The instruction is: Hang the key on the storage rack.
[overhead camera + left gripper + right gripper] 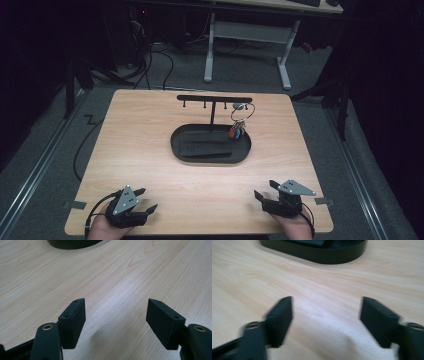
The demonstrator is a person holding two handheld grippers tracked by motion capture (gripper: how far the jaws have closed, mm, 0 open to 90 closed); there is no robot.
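Keys (238, 131) hung off the right end of the black rack (214, 98), dangling down to the right edge of the oval tray (210, 143) that the rack's post stood in. That whole setup sat in the far middle of the table (150, 150), well apart from both grippers. Something dark and flat lay inside the tray too, couldn't tell what.

The left gripper (145, 200) was down at the near left corner, held in a hand (107, 227), jaws spread wide with nothing between them. In the left gripper view its gripper (116, 325) just had bare wood in the gap, with the tray (72, 243) peeking in at the top.

The right gripper (266, 190) was at the near right corner, same deal: jaws apart, empty. The right gripper view was a bit blurry, but its gripper (325, 322) was clearly spread over bare table, and the tray (317, 252) sat straight ahead, well off.
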